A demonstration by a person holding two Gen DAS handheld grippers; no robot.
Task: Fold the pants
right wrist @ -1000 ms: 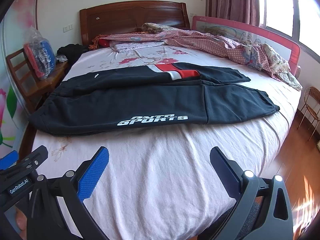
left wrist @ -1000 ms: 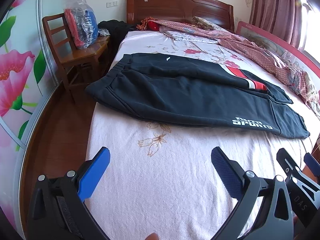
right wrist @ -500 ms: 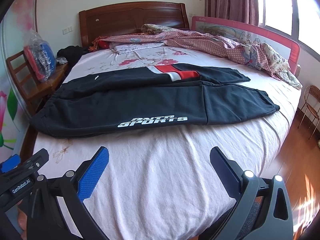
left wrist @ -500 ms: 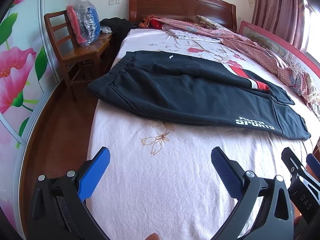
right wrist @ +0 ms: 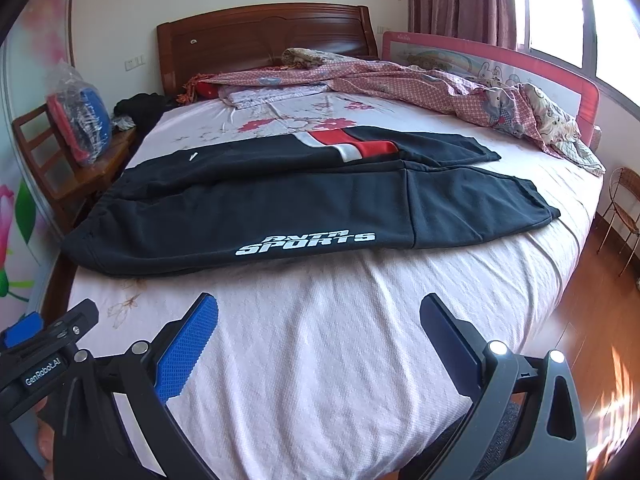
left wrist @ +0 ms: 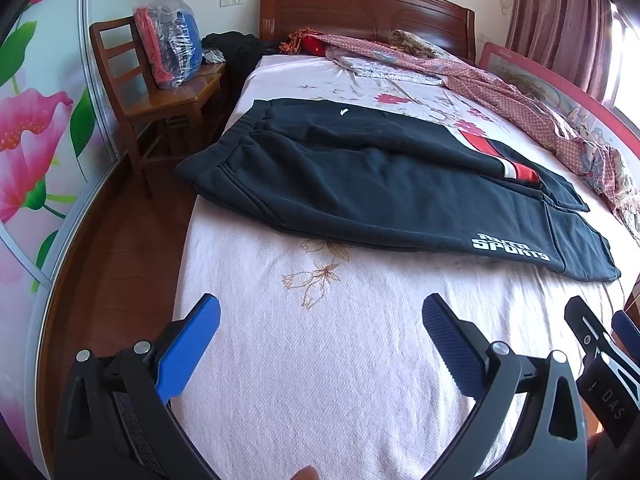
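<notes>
Black sweatpants (left wrist: 380, 188) with a white "SPORTS" print and a red and white stripe lie flat across the bed, waistband at the left, leg cuffs at the right. They also show in the right wrist view (right wrist: 280, 204). My left gripper (left wrist: 320, 316) is open and empty above the bare sheet in front of the pants. My right gripper (right wrist: 318, 316) is open and empty, also short of the pants. Each gripper shows at the edge of the other's view.
The bed has a pink sheet (left wrist: 340, 380) and a wooden headboard (right wrist: 260, 36). A rumpled patterned quilt (right wrist: 460, 88) lies at the far right by a red bed rail (right wrist: 500, 68). A wooden chair (left wrist: 160, 96) with a plastic-wrapped bundle stands left of the bed.
Both grippers have moved slightly forward toward the pants, which look a little larger in view. Both stay open and empty.
</notes>
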